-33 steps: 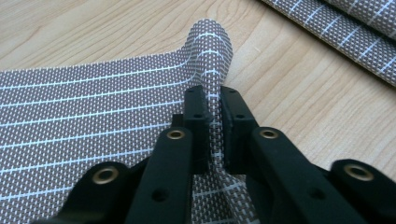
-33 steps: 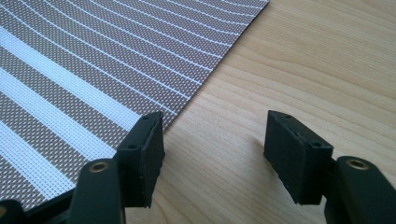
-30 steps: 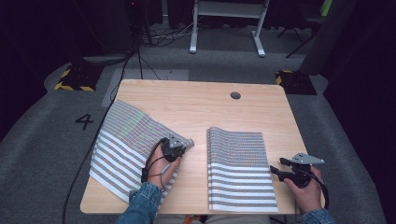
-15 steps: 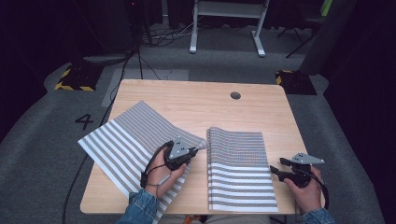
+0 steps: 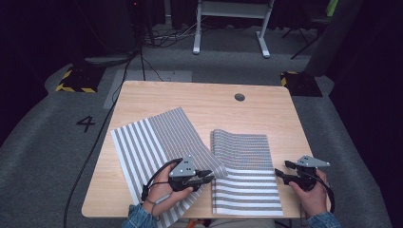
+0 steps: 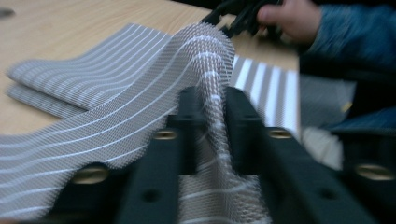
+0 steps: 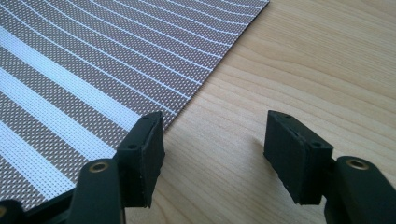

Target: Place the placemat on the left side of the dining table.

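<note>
A striped grey-and-white mat point(image 5: 157, 142) lies across the left half of the wooden table point(image 5: 190, 97), its long side slanting from near the left edge toward the front edge, where one corner hangs over. Its right edge rises off the table in a fold near the middle of the front half.

The left gripper point(image 5: 206, 175) sits at that fold, held in the person's left hand point(image 5: 161, 187) close to the front edge. Its fingers point(image 6: 189, 116) have just been opening; in the left gripper view the woven cloth stands up between them as a narrow ridge, and they are parted only a little on either side of it. Whether the pads press on the cloth cannot be told for sure, as the picture is blurred.

Just right of the fold, a second striped mat point(image 5: 244, 171) lies folded flat, running from the middle of the table to the front edge.

The right gripper point(image 5: 281, 171) rests near the front right corner, in the person's right hand point(image 5: 311, 194). Its fingers point(image 7: 144, 149) stand wide apart with nothing between them but bare table, one finger just at the mat's right edge point(image 7: 93, 70).
</note>
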Motion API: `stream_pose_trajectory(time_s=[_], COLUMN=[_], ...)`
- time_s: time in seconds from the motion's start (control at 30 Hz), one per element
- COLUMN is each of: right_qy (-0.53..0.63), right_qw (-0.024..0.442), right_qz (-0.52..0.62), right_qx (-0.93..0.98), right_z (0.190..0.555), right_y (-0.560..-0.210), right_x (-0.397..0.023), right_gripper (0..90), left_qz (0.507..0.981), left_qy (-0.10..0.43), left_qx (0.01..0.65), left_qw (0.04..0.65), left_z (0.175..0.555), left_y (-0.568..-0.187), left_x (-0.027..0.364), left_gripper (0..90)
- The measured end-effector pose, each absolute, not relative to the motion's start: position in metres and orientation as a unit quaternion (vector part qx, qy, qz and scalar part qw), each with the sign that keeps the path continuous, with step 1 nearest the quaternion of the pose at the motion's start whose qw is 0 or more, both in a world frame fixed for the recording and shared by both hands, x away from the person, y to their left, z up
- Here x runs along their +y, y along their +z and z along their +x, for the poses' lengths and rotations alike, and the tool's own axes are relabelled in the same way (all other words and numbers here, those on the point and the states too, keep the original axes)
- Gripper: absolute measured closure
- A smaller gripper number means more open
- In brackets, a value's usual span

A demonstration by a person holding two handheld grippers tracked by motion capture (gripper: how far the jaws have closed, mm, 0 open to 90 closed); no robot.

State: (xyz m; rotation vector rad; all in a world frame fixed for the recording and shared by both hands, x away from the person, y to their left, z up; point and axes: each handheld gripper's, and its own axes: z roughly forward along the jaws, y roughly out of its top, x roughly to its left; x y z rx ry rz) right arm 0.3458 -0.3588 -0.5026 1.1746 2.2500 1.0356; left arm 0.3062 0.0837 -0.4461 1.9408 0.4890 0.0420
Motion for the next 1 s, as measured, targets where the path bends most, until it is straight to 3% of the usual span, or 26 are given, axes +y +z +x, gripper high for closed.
stream_pose_trajectory(time_s=[0.07, 0.2, 0.7, 0.87, 1.0], right_qy=[0.37, 0.37, 0.37, 0.37, 0.37], right_qw=[0.199, 0.199, 0.199, 0.199, 0.199], right_qz=[0.42, 0.42, 0.42, 0.42, 0.42], right_qx=[0.804, 0.804, 0.804, 0.804, 0.804], right_z=[0.346, 0.346, 0.346, 0.346, 0.346], right_y=[-0.503, -0.503, -0.503, -0.503, -0.503], right_x=[-0.359, -0.359, -0.359, -0.359, -0.359], right_gripper=[37.9, 37.9, 37.9, 37.9, 37.4], left_qz=[0.802, 0.803, 0.808, 0.812, 0.807], left_qy=[0.022, 0.041, 0.141, 0.151, 0.154], left_qx=[0.216, 0.233, 0.39, 0.437, 0.462], left_qw=[0.556, 0.548, 0.419, 0.356, 0.334], left_z=[0.305, 0.3, 0.246, 0.228, 0.216], left_y=[-0.446, -0.443, -0.464, -0.476, -0.482], left_x=[0.085, 0.091, 0.148, 0.158, 0.165], left_gripper=[47.9, 40.6, 38.2, 29.0, 28.9])
